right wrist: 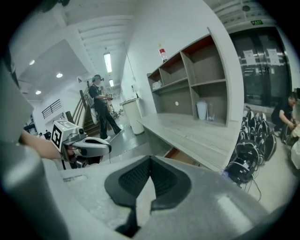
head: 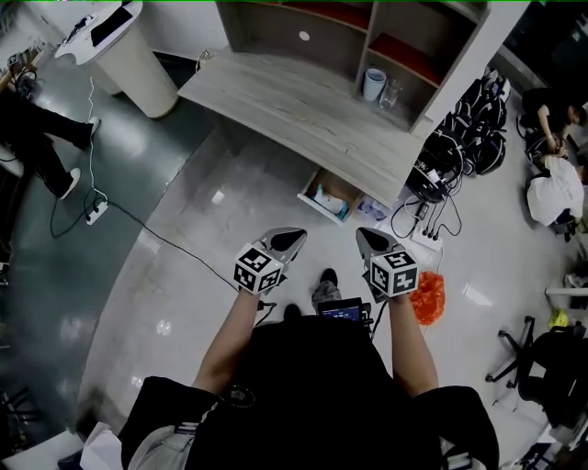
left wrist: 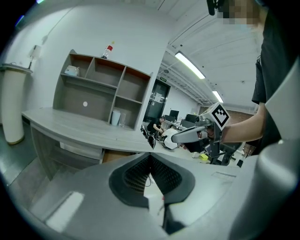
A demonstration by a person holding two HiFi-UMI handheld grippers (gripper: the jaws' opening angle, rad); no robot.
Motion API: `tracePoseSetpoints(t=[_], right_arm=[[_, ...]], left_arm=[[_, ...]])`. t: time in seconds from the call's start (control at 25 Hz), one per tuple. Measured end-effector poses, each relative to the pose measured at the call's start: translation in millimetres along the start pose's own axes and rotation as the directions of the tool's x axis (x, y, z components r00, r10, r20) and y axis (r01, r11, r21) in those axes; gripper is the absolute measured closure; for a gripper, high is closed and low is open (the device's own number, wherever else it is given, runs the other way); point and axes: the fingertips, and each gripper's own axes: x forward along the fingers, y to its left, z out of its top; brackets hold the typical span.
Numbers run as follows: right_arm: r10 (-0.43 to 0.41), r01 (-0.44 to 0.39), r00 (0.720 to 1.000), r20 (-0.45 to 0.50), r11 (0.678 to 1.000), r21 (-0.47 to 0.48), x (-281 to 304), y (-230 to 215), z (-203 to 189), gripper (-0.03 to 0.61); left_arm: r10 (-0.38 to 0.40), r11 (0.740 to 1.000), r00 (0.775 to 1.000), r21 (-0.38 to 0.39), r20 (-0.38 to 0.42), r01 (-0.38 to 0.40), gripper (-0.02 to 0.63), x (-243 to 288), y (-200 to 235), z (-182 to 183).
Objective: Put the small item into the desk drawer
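Pinching a small white item (left wrist: 151,192) with a red speck low between the closed pads of the left gripper (head: 292,240). Beside it, the right gripper (head: 366,237), jaws pressed together on nothing. Standing on glossy pale floor (head: 184,248), short of a long grey wooden desk (head: 276,101). Under its near edge, an open drawer (head: 322,198) with pale things inside. On the desk, a shelf unit (head: 367,27) with a white cup (head: 374,84). Rightward, black backpacks (head: 469,138), a power strip (head: 427,239), an orange bag (head: 428,298).
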Motion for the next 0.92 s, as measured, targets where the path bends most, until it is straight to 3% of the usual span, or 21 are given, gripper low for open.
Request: tracePoseSetpoints(t=[0.92], right_arm=[[-0.071, 0.07, 0.997, 0.042, 0.997, 0.022, -43, 42, -42, 0.58]], left_arm=[[-0.025, 1.0, 0.999, 0.01, 0.039, 0.024, 0.612, -30, -37, -27]])
